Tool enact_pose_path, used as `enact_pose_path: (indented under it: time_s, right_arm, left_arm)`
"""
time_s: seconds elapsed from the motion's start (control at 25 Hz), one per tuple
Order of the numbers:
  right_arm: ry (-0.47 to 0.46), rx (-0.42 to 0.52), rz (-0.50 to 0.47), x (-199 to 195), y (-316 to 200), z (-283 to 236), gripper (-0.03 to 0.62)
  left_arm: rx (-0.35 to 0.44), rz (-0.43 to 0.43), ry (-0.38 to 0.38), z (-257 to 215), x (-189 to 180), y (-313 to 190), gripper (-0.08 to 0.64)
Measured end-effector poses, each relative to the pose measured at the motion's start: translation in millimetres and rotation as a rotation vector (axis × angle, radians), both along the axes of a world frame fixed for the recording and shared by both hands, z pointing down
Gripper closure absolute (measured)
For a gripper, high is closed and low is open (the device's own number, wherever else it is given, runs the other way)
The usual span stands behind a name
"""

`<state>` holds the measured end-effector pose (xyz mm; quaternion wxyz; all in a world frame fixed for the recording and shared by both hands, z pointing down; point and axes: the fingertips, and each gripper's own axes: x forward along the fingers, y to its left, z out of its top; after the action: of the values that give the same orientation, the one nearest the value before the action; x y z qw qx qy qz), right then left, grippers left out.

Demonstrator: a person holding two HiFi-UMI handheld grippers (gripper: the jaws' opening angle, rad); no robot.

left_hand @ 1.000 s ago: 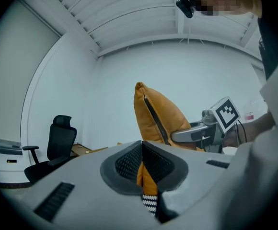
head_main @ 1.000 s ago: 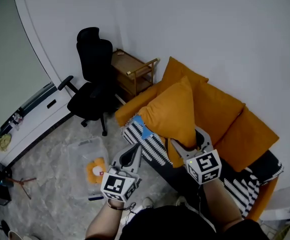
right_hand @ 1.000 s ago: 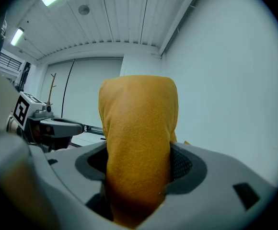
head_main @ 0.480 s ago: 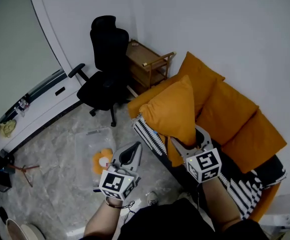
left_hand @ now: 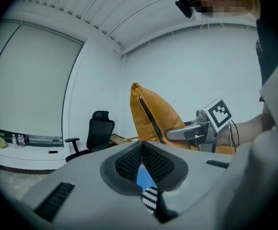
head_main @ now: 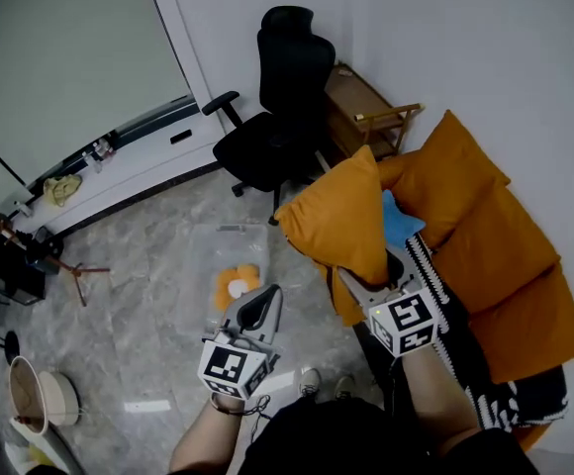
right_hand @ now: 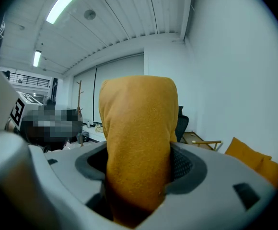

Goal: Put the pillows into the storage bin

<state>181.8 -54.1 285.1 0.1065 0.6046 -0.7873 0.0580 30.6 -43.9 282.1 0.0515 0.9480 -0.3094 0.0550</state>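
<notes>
Right claw (head_main: 378,277) clamped around orange pillow (head_main: 338,216), left claw (head_main: 257,310) clenched near clear storage bin (head_main: 208,265), black office chair (head_main: 277,117) beyond.

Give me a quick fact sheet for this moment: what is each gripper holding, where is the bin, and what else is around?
right gripper: shut on an orange pillow, held up in the air
left gripper: jaws shut, no pillow in it
storage bin: clear, on the floor, with an orange and white thing inside
pillow status: not yet in the bin
sofa cushions: orange, on the sofa
office chair: black, near the wall
</notes>
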Motion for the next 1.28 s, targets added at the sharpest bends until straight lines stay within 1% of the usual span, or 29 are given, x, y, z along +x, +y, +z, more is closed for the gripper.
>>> enact_pose_path:
  time_s: [0.16,0.36,0.48,0.6,0.72,0.84,1.08,1.28]
  right_arm:
    - [-0.036,-0.011,-0.092,-19,-13,6,0.267]
    - [-0.105,-0.041,-0.201,-39,-28,24,0.265]
    - [-0.111,-0.053,-0.26,-64,-33,31,0.265]
    - [-0.11,-0.064,-0.312,-93,-43,35,0.265]
    - [-0.094,-0.065,-0.351,-126,-58,39,0.265]
    - [-0.078,-0.068,-0.369,-157,-76,41,0.265]
    - [-0.065,-0.073,-0.355,-220,-122,37,0.264]
    - [-0.065,-0.094,-0.352,-272,-152,49,0.264]
  left_arm:
    - [-0.039,-0.135,0.014,2,-29,2,0.554]
    - [-0.064,-0.27,-0.005,23,-58,13,0.554]
    - [-0.073,-0.331,-0.008,26,-78,18,0.554]
    - [-0.069,-0.373,-0.001,27,-100,14,0.554]
    - [-0.065,-0.406,0.019,32,-127,2,0.554]
    - [-0.068,-0.421,0.037,37,-156,-15,0.554]
    - [-0.073,-0.402,0.052,36,-216,-64,0.554]
    - [-0.08,-0.378,0.053,44,-261,-95,0.554]
